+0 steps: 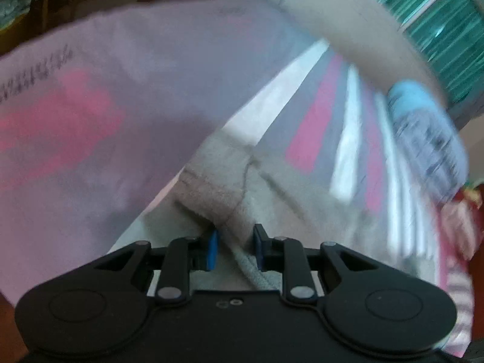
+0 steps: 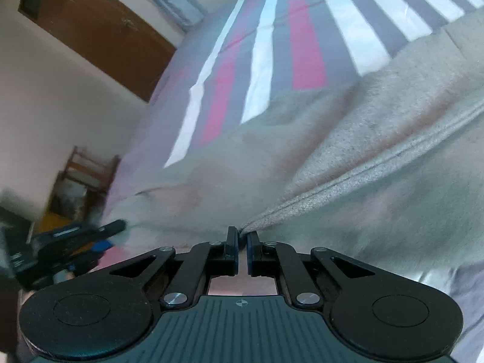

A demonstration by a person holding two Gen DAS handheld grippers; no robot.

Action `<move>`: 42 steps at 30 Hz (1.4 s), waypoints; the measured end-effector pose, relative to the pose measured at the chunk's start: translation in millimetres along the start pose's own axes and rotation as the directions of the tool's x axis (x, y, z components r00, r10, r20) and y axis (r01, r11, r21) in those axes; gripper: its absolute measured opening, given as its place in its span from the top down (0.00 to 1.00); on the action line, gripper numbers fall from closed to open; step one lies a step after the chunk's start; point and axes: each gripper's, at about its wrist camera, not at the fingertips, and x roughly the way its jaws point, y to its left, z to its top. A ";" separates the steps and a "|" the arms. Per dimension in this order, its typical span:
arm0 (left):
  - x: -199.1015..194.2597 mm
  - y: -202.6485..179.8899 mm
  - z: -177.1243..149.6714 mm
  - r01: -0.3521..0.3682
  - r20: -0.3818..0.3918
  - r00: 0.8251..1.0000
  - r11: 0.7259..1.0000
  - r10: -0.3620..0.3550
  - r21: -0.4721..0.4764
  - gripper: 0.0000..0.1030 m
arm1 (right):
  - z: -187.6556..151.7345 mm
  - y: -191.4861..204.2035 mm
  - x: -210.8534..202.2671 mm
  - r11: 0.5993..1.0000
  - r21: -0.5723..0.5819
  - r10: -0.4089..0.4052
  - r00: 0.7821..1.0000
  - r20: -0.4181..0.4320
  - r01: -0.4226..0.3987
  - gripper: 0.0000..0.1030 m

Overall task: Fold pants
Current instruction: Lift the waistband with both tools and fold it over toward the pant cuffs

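Grey fleece pants (image 2: pixel 348 157) lie spread on a striped bed cover (image 2: pixel 272 45). My right gripper (image 2: pixel 241 242) is shut on a ribbed seam fold of the pants. My left gripper (image 1: pixel 235 245) is closed on a thick bunch of the same grey pants (image 1: pixel 230 193), with the hem and seam between its blue pads (image 1: pixel 213 249). The left gripper also shows at the lower left of the right wrist view (image 2: pixel 81 236), blurred, by the pants' edge.
The bed cover (image 1: pixel 317 121) has white, grey and pink stripes, with a mauve part (image 1: pixel 106 106) at left. A blurred blue and grey object (image 1: pixel 423 133) lies at right. A brown door (image 2: pixel 96 30) and a wooden chair (image 2: pixel 87 178) stand beyond the bed.
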 end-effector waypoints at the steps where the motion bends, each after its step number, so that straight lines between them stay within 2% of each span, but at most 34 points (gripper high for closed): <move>1: 13.5 4.4 -5.8 -0.019 -0.054 0.998 1.000 0.019 0.004 0.86 | -7.0 0.1 5.7 1.000 -0.011 -0.015 1.000 -0.013 0.015 0.95; 3: 28.1 11.3 -17.4 -0.010 -0.099 0.995 1.000 0.010 0.006 0.83 | -16.5 -6.1 19.9 0.995 -0.056 -0.089 0.995 -0.034 0.087 0.95; 6: 20.6 13.0 -18.1 0.019 -0.072 0.997 1.000 -0.021 -0.018 0.80 | -24.7 -19.5 34.6 0.990 -0.021 -0.138 0.989 -0.050 0.137 0.95; 9: 1.2 18.2 -7.4 0.012 -0.017 1.000 0.999 -0.013 -0.033 0.79 | -31.3 -4.1 33.0 0.977 -0.130 -0.168 0.986 -0.008 0.166 0.95; 12: -11.4 23.8 4.8 -0.010 0.025 1.000 0.998 0.011 -0.060 0.75 | -34.2 3.2 32.4 0.975 -0.150 -0.170 0.985 -0.020 0.165 0.94; 16: -7.0 29.0 1.5 -0.035 0.007 0.999 0.997 0.035 -0.071 0.75 | -26.7 -8.6 25.6 0.983 -0.112 -0.150 0.988 -0.041 0.145 0.94; 19: 2.5 33.1 -1.5 -0.074 0.013 0.997 0.993 0.076 -0.095 0.73 | -29.5 -8.7 24.0 0.977 -0.135 -0.170 0.984 -0.044 0.163 0.93; 22: 4.0 30.5 2.9 -0.092 0.046 0.994 0.991 0.097 -0.099 0.82 | -31.9 -0.1 30.4 0.971 -0.160 -0.185 0.982 -0.034 0.177 0.94; 24: -0.7 24.1 7.7 -0.118 0.084 0.989 0.990 0.124 -0.078 0.88 | -32.7 9.9 34.9 0.972 -0.175 -0.164 0.986 -0.027 0.157 0.94; 30: -8.0 16.7 13.2 -0.136 0.115 0.983 0.989 0.141 -0.050 0.95 | -33.4 21.9 37.5 0.979 -0.155 -0.135 0.991 0.002 0.133 0.94; 32: -13.2 9.0 8.2 -0.145 0.109 0.983 0.989 0.145 -0.011 0.95 | -36.5 17.0 38.9 0.976 -0.161 -0.148 0.989 -0.009 0.144 0.94; 34: -22.1 -9.2 -3.4 -0.150 0.114 0.983 0.986 0.141 0.074 0.81 | -41.7 6.4 42.5 0.975 -0.163 -0.158 0.987 -0.041 0.150 0.92; 36: -28.8 -34.7 -16.3 -0.141 0.118 0.985 0.976 0.122 0.167 0.80 | -40.1 -2.6 38.4 0.982 -0.140 -0.134 0.989 -0.062 0.124 0.87; 39: -29.8 -73.0 -37.1 -0.066 0.080 0.996 0.966 0.048 0.249 0.79 | -35.2 -13.2 21.5 0.986 -0.108 -0.133 0.990 -0.047 0.127 0.85; 42: -12.4 -107.6 -60.1 0.012 -0.004 1.000 0.958 -0.011 0.287 0.79 | -29.8 -27.1 2.7 0.984 -0.092 -0.151 0.988 -0.012 0.150 0.85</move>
